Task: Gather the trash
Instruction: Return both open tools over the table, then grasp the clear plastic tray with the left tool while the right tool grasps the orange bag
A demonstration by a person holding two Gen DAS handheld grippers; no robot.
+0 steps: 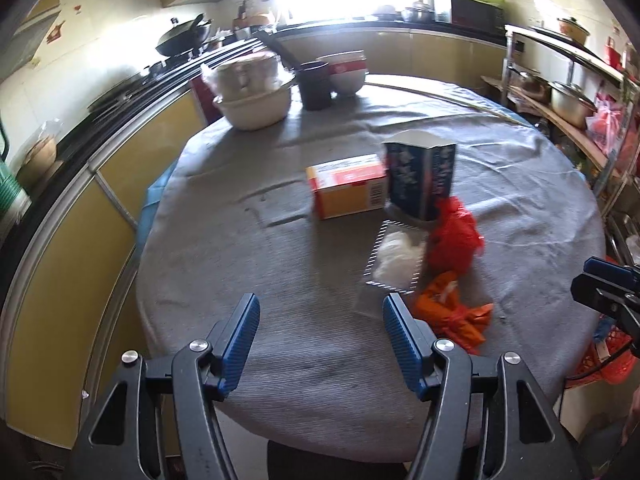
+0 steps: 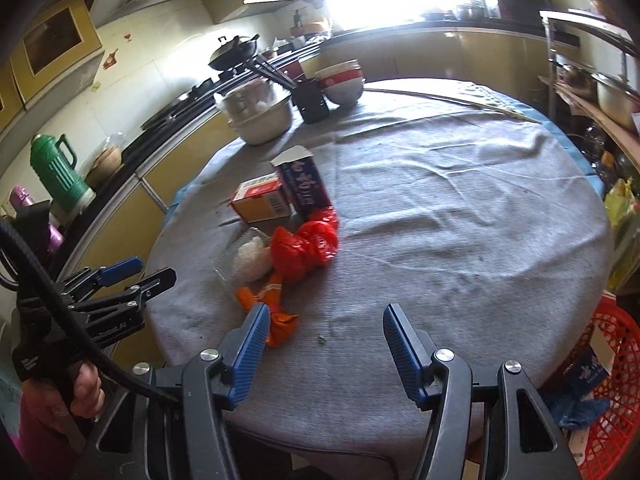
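Trash lies in a cluster on the round grey-clothed table [image 1: 280, 280]: an orange-and-white carton [image 1: 347, 191] on its side, an upright dark blue carton [image 1: 421, 178] with an open top, a crumpled red plastic bag [image 1: 454, 236], a clear plastic tray [image 1: 394, 258] with white stuff in it, and an orange wrapper [image 1: 456, 314]. My left gripper [image 1: 318, 316] is open and empty, near the table's front edge, just left of the wrapper. My right gripper [image 2: 324, 326] is open and empty, right of the orange wrapper [image 2: 272, 308] and below the red bag [image 2: 306, 248].
Stacked bowls [image 1: 256, 92], a black cup [image 1: 316, 84] and red-rimmed bowls [image 1: 346, 70] stand at the table's far side. A red basket [image 2: 604, 380] holding trash sits on the floor at the right. A counter with a wok runs along the left, shelves with pots on the right.
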